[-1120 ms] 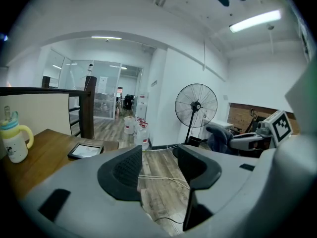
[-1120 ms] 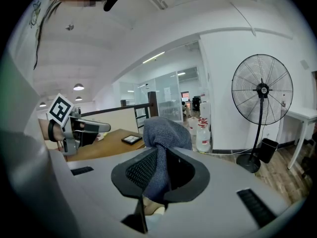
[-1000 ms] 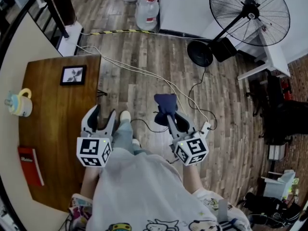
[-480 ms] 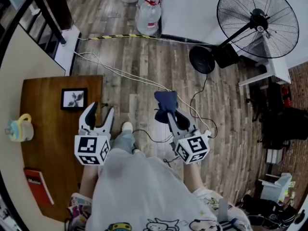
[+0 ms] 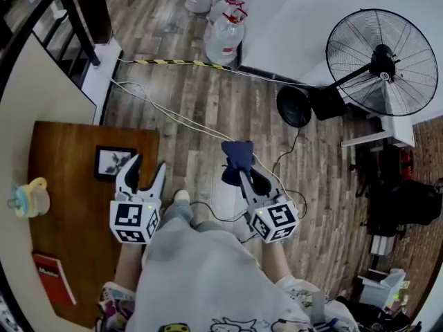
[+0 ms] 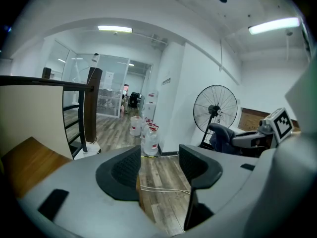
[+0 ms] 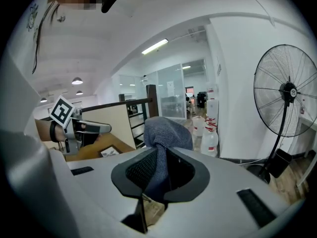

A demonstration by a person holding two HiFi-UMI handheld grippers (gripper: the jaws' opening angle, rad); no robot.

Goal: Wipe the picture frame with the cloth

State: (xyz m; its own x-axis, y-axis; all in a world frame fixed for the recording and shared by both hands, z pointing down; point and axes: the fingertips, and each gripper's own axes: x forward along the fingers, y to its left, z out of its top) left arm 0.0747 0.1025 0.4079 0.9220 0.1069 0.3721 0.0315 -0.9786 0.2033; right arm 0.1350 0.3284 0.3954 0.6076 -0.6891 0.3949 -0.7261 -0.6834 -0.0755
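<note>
A small black picture frame [image 5: 113, 162] lies flat on the brown wooden table [image 5: 69, 227], near its far right corner. My left gripper [image 5: 147, 171] hangs open just right of the frame, over the table's edge, with nothing between its jaws. My right gripper [image 5: 243, 171] is over the floor, shut on a dark blue cloth [image 5: 237, 158] that bunches beyond its fingertips. In the right gripper view the cloth [image 7: 165, 133] fills the jaws and the frame [image 7: 109, 152] shows small on the table [image 7: 94, 150]. The left gripper view shows only open jaws [image 6: 158, 168] and floor.
A pale yellow mug [image 5: 29, 198] and a red book [image 5: 54, 277] sit on the table's left side. White cables [image 5: 181, 120] cross the wooden floor. A black pedestal fan [image 5: 377, 54] stands at the right, water jugs [image 5: 225, 37] at the top, a railing [image 5: 62, 26] at upper left.
The view has shifted, and the table and frame now sit lower in it. The frame is now close beside my left gripper. The right gripper still grips the cloth.
</note>
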